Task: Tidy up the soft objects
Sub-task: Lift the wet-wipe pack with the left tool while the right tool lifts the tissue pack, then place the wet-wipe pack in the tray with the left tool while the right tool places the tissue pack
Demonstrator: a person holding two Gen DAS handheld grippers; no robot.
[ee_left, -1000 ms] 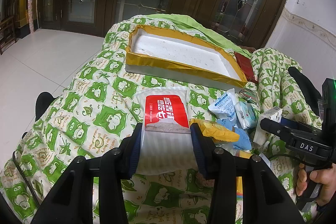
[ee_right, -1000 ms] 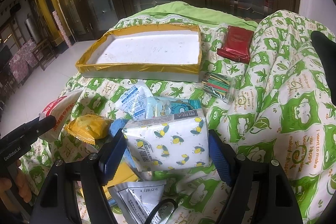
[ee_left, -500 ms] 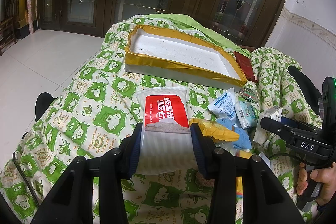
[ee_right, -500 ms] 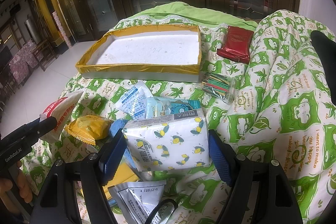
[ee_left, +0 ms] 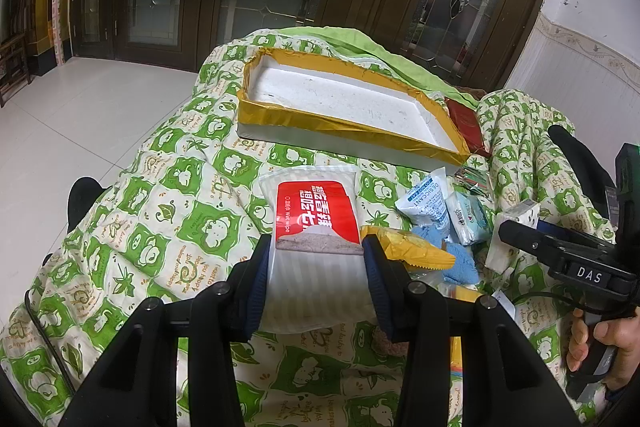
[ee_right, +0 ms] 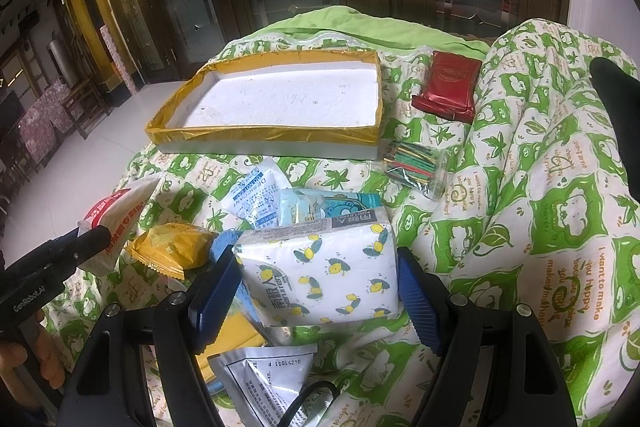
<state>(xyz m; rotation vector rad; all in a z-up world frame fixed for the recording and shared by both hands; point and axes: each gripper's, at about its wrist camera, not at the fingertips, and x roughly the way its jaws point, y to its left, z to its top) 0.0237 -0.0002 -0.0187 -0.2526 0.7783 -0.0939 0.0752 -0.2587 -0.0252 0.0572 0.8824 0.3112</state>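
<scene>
My left gripper [ee_left: 316,263] is shut on a white wet-wipe pack with a red label [ee_left: 316,219], held above the green patterned quilt. My right gripper [ee_right: 316,279] is shut on a white tissue pack with lemon print [ee_right: 324,263], held above the pile. The white foam tray with a gold-taped rim [ee_left: 340,99] lies beyond both, empty; it also shows in the right wrist view [ee_right: 280,99]. The left gripper with the wipe pack [ee_right: 116,219] appears at the left of the right wrist view. The right gripper [ee_left: 532,239] shows at the right of the left wrist view.
On the quilt lie a yellow snack bag [ee_right: 172,251], a desiccant sachet [ee_right: 256,199], a light-blue wipes pack [ee_right: 328,203], a blue cloth [ee_left: 456,259], a bag of coloured sticks [ee_right: 412,167], a red pouch [ee_right: 448,87] and a silver packet [ee_right: 264,379].
</scene>
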